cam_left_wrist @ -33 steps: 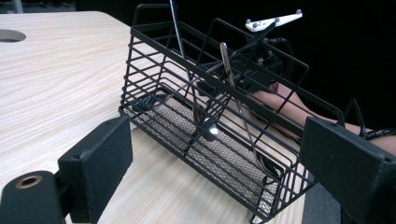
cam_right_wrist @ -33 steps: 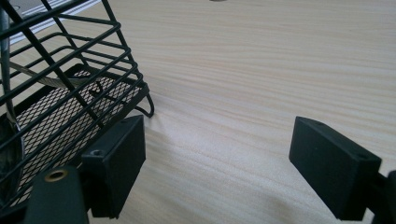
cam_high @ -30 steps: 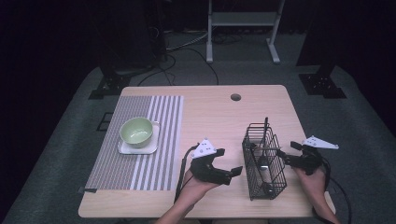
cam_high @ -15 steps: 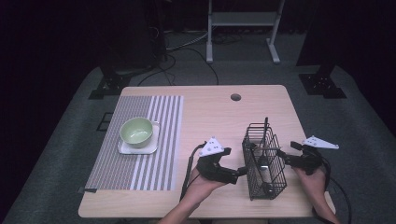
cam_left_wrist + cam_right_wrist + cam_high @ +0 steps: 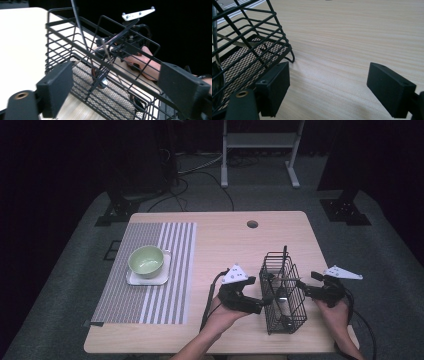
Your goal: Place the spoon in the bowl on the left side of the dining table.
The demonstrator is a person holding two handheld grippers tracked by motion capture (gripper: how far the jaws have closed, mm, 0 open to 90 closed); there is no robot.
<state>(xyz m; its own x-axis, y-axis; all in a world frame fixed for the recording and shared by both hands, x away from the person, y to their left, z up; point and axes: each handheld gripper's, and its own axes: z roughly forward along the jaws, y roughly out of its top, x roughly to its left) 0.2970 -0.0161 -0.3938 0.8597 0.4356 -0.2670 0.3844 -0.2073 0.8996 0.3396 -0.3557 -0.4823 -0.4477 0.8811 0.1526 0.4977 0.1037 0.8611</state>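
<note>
Standing near the desk's (image 5: 220, 245) right front edge, the wire basket (image 5: 283, 292) held utensils. I noted my left tool (image 5: 262, 302) spread wide at its left wall, my right tool (image 5: 306, 290) spread just beside its right wall, gripping nothing.

No text, label, brand, number or sign can be read anywhere in these views.
</note>
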